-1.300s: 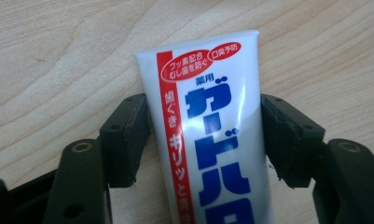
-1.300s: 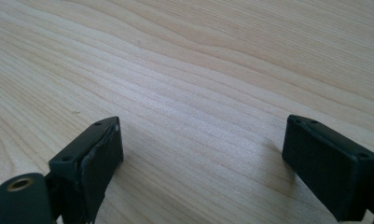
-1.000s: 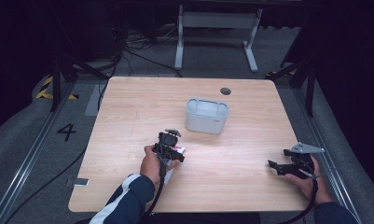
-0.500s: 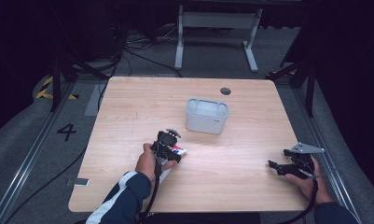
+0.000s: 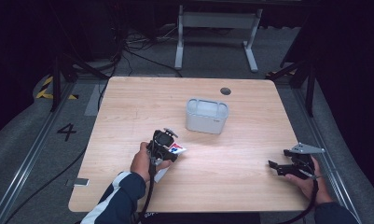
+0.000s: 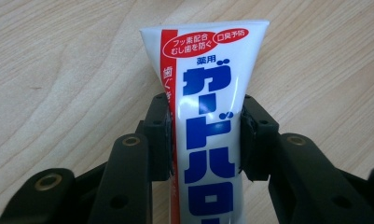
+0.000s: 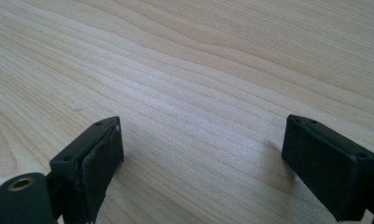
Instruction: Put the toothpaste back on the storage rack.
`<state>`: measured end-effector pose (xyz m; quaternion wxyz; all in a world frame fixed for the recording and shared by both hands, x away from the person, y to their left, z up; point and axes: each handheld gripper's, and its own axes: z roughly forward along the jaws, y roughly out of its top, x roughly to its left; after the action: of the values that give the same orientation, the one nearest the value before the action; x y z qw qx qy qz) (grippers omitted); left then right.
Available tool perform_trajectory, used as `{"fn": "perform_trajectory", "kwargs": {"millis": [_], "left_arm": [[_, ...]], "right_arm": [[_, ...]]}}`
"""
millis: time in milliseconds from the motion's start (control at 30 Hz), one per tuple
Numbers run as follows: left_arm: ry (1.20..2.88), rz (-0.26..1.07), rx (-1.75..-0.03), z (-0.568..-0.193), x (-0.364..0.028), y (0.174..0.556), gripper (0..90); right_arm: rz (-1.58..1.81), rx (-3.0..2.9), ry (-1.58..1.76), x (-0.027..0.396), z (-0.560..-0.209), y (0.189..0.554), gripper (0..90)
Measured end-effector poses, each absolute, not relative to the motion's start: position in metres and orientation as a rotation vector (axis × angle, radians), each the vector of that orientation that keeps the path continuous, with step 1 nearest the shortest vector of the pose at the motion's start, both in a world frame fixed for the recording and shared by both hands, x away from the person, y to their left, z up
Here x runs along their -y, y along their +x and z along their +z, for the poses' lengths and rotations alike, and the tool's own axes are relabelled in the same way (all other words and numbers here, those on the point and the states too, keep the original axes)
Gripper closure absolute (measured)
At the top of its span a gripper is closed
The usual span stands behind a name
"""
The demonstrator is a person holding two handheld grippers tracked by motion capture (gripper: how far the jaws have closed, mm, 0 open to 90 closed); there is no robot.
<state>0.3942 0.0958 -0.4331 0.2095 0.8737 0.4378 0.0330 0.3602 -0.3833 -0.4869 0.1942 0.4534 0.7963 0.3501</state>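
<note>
While the person's left hand (image 5: pixel 141 161) is resting on the wooden table (image 5: pixel 250 154), the left gripper (image 6: pixel 205 135) is clamping a white toothpaste tube (image 6: pixel 208 93) printed with blue and red Japanese lettering; its jaws have just been closing, and both pads are now pressing on the tube's sides. That tube is lying flat on the tabletop, near a pale grey container (image 5: pixel 206 115). Well apart, by the table's right edge, the right gripper (image 5: pixel 287 167) is gaping wide over bare wood, holding nothing.
</note>
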Motion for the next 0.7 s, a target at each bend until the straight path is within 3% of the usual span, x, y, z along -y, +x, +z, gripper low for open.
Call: {"fn": "perform_trajectory", "kwargs": {"millis": [700], "left_arm": [[2.325, 0.138, -1.129, -0.404, -0.119, 0.384, 65.2]], "right_arm": [[0.982, -2.236, 1.265, 0.384, -0.487, 0.359, 12.8]]}}
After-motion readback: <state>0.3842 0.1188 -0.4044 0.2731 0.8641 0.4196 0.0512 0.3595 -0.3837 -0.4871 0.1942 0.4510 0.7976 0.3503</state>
